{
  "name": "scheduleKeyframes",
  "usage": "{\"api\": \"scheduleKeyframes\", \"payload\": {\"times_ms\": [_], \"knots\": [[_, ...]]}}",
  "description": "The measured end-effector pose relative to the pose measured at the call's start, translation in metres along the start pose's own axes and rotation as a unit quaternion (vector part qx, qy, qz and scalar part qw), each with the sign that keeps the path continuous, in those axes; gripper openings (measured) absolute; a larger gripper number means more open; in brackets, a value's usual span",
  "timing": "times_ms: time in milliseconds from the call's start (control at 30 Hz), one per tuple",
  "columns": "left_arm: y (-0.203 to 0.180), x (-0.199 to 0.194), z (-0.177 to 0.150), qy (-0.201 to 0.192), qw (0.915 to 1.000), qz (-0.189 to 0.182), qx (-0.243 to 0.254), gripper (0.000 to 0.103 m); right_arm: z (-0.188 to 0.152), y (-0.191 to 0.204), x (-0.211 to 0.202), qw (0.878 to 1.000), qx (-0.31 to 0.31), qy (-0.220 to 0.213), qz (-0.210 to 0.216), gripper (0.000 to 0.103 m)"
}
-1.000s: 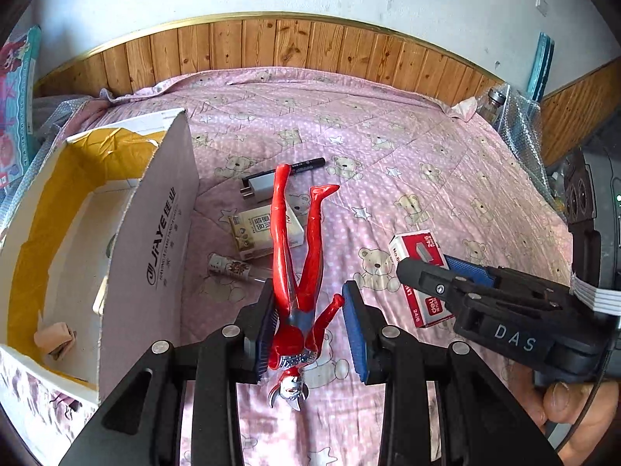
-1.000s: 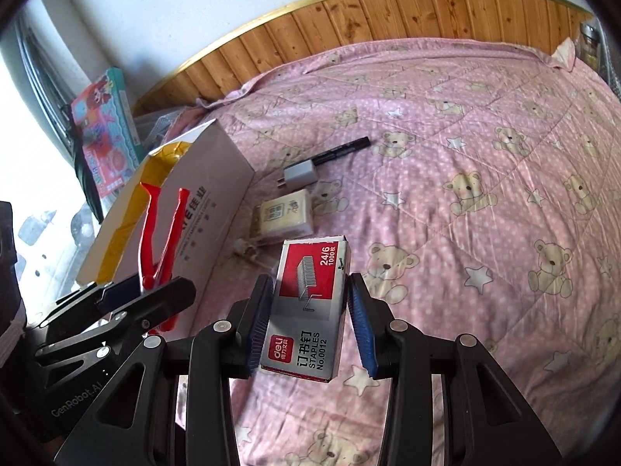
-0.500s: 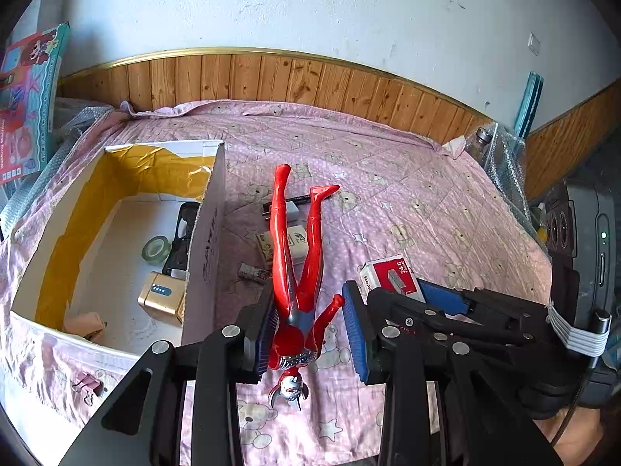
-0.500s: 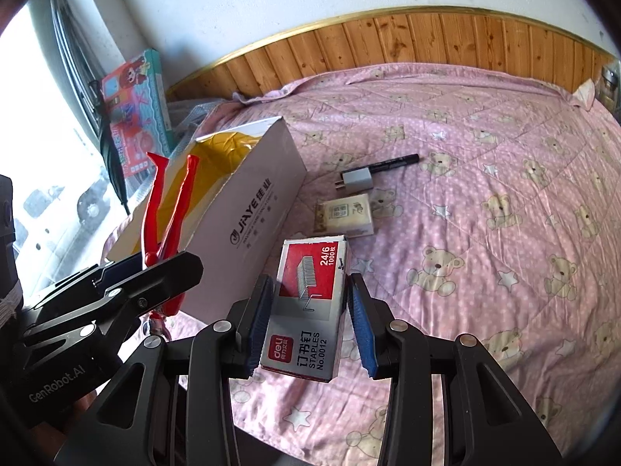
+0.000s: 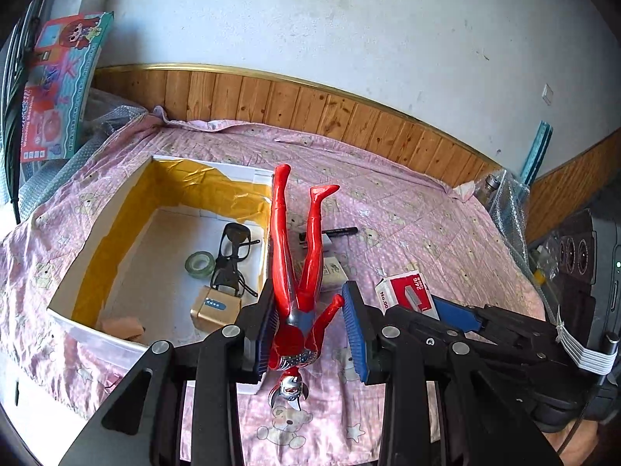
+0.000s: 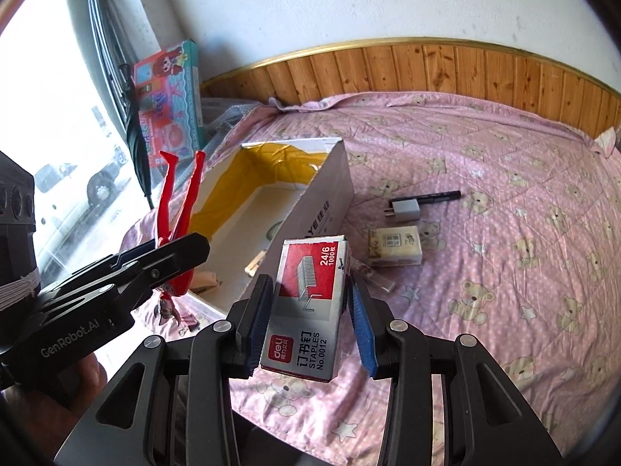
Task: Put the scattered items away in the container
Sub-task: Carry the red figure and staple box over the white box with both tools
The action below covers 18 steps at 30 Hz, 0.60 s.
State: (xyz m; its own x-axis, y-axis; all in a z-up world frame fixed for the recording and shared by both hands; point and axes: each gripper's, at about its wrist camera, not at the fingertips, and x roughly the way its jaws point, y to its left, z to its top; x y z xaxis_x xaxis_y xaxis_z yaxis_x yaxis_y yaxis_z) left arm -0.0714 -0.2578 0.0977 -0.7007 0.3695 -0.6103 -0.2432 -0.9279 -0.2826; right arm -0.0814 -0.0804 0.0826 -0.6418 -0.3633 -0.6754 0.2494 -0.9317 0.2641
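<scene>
My left gripper (image 5: 308, 326) is shut on a red toy figure (image 5: 299, 268), held head down with its legs pointing away, above the near right corner of the open cardboard box (image 5: 116, 343). In the right wrist view the same figure (image 6: 179, 209) hangs at the left. My right gripper (image 6: 310, 322) is shut on a red and grey staples box (image 6: 310, 299), lifted over the pink bedsheet to the right of the cardboard box (image 6: 326, 194). Inside the cardboard box lie black glasses (image 5: 233, 248), a tape roll (image 5: 200, 262) and a gold case (image 5: 213, 306).
On the sheet right of the box lie a black pen (image 6: 427, 197), a grey plug adapter (image 6: 403, 209), a pale tissue pack (image 6: 396, 244) and a small clear tube (image 6: 378, 281). A toy package (image 5: 58, 89) leans at the far left. A wooden wall panel (image 5: 349, 116) borders the bed.
Both grippers have risen from the bed with their loads. The left one has swung left, so the box interior shows below the figure.
</scene>
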Motion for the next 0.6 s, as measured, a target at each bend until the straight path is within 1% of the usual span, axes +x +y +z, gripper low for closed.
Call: {"api": "scheduleKeyframes", "payload": {"times_ms": [333,600], "knots": [[0.047,-0.010,0.011,-0.013,0.9990,0.003,-0.043,0.034,0.022,0.037,0.011,0.999,-0.030,-0.007,0.011,0.041],[0.085,-0.011,0.023,-0.023,0.9968,0.022,-0.073,0.034,0.046,0.066,0.031,0.998,-0.062,-0.007,0.028,0.041]]}}
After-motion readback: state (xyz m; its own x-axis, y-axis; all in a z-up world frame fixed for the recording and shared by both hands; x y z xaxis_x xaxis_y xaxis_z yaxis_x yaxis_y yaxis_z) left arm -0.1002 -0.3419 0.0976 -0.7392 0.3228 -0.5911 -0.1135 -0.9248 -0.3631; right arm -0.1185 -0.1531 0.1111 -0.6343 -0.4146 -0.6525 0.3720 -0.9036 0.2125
